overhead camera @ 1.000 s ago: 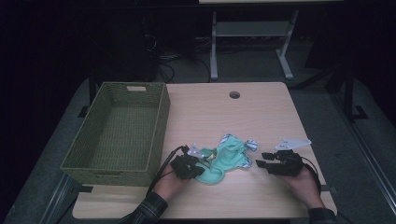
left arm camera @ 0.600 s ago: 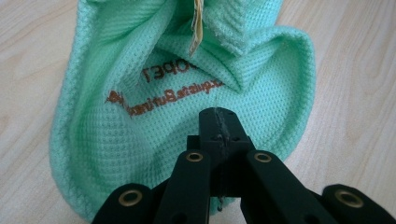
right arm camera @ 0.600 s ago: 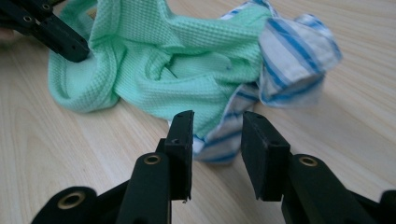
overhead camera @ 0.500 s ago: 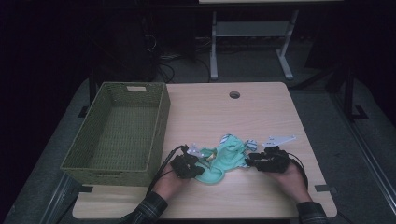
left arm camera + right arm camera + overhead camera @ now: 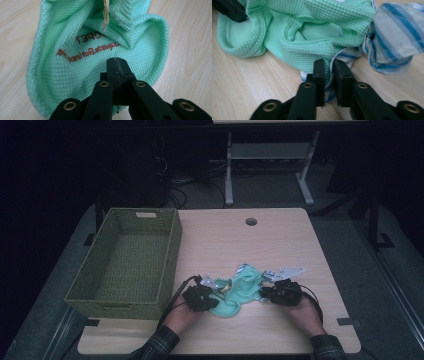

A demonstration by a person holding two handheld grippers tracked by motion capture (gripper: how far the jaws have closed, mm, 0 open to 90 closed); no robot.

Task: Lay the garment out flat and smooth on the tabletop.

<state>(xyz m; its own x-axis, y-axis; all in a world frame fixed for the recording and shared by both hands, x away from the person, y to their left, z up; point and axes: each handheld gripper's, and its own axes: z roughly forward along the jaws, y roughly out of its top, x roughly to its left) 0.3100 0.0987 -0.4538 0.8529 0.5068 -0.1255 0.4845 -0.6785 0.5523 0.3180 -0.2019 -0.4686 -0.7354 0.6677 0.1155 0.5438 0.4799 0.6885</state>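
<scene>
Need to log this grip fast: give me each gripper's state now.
Left gripper: jaws shut on the green cloth.
Right gripper: jaws have just been closing, now pinching the striped cloth at its edge.

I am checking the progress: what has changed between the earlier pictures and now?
The right gripper moved left to the cloths, and its jaws have just been closing on the striped cloth edge. The left gripper stayed shut on the green cloth. The basket did not move.

Mint-green waffle cloth (image 5: pixel 312 30), blue-striped white cloth (image 5: pixel 392 37), olive basket (image 5: pixel 125 265)
</scene>
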